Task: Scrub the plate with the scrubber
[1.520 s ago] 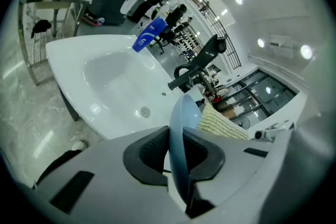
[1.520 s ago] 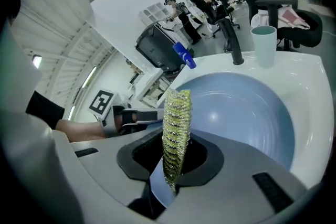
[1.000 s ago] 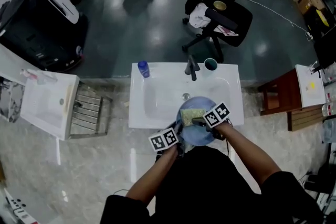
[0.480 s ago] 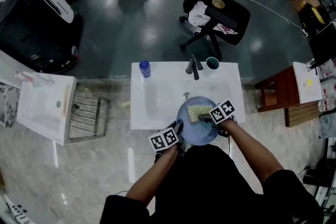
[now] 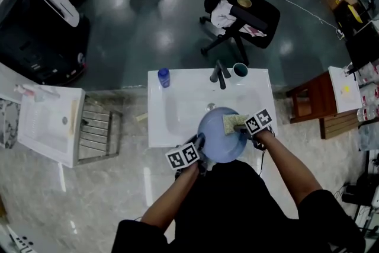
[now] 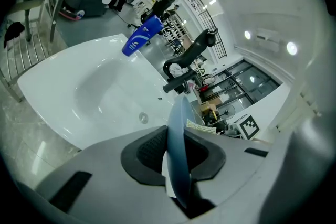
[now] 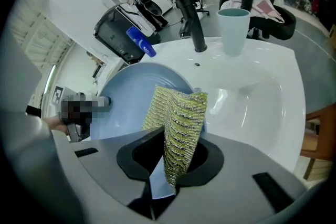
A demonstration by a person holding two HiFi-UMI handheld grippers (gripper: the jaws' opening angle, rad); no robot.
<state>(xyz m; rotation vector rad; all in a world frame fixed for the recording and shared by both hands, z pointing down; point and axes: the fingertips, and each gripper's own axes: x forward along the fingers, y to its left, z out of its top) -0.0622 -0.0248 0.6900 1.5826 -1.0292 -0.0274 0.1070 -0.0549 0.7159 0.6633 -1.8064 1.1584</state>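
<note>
A blue plate (image 5: pixel 216 138) hangs tilted over the front of the white sink (image 5: pixel 177 108). My left gripper (image 5: pixel 199 143) has the plate's near-left rim (image 6: pixel 178 149) between its pads (image 6: pixel 152 152). Those jaws are opening slightly, with the rim still touching them. My right gripper (image 5: pixel 241 126) is shut on a yellow-green mesh scrubber (image 5: pixel 233 122). The scrubber lies against the plate's upper right rim. In the right gripper view the scrubber (image 7: pixel 178 120) stands up between the jaws, with the plate's face (image 7: pixel 126 99) behind it.
A black faucet (image 5: pixel 218 75) and a teal cup (image 5: pixel 239 71) stand at the sink's back edge, a blue bottle (image 5: pixel 162 77) at its back left corner. A metal rack (image 5: pixel 98 124) is to the left, a brown stool (image 5: pixel 311 105) to the right.
My right gripper has slid the scrubber from the plate's middle to its upper right rim. The plate has shifted a little; the left gripper stays at its rim.
</note>
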